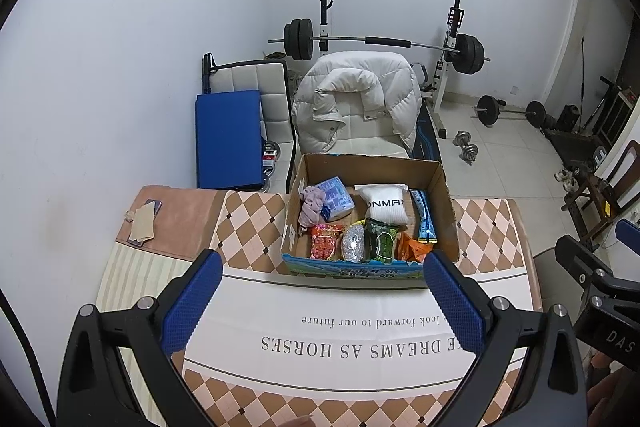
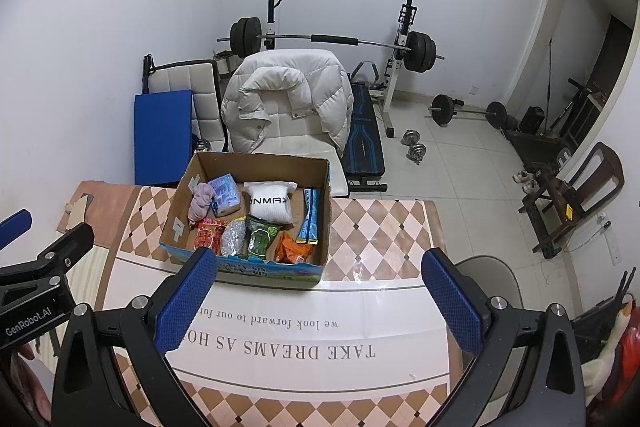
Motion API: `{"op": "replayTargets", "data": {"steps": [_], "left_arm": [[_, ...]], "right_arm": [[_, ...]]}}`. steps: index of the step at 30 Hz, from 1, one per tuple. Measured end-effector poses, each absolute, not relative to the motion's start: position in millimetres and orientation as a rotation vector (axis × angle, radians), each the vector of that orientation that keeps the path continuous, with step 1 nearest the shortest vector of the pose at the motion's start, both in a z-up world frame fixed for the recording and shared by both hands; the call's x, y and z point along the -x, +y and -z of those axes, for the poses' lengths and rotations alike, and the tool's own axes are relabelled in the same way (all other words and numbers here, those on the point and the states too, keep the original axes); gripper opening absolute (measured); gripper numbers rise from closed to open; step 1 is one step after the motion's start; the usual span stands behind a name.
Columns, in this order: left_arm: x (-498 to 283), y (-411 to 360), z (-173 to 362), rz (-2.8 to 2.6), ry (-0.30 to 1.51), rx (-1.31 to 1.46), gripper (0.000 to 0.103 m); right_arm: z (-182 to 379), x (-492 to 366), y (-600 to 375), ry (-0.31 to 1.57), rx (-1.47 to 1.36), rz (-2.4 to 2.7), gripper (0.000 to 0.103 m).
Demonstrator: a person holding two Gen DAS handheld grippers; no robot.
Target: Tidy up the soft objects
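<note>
jaws: both grippers, left (image 1: 322,287) and right (image 2: 320,287), wide open, empty | white pillow pack (image 2: 267,206) in cardboard box (image 2: 256,159): probably light, squishy, slick wrap | pinch mid-bulge

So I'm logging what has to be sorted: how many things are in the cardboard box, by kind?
Snack packets: 3, red, green, orange
Tissue pack: 1
White pouch: 1
Blue tube-shaped pack: 1
Purple cloth: 1
Silvery bundle: 1
Total: 8
</note>
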State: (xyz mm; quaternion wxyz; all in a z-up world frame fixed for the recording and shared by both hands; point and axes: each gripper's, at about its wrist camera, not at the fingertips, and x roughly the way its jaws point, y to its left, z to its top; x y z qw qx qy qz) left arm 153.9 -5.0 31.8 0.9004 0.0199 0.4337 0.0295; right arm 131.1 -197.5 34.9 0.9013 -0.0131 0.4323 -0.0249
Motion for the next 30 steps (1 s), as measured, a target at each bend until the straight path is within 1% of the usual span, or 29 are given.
{"op": "replayTargets", "data": {"steps": [30], "left_arm": [[-147.9, -3.8, -32.6, -0.072, 0.902, -0.033, 0.103]], "right_arm": [[-38.9, -128.1, -201.5, 0.901, 0.035, 0.033, 0.103]]}}
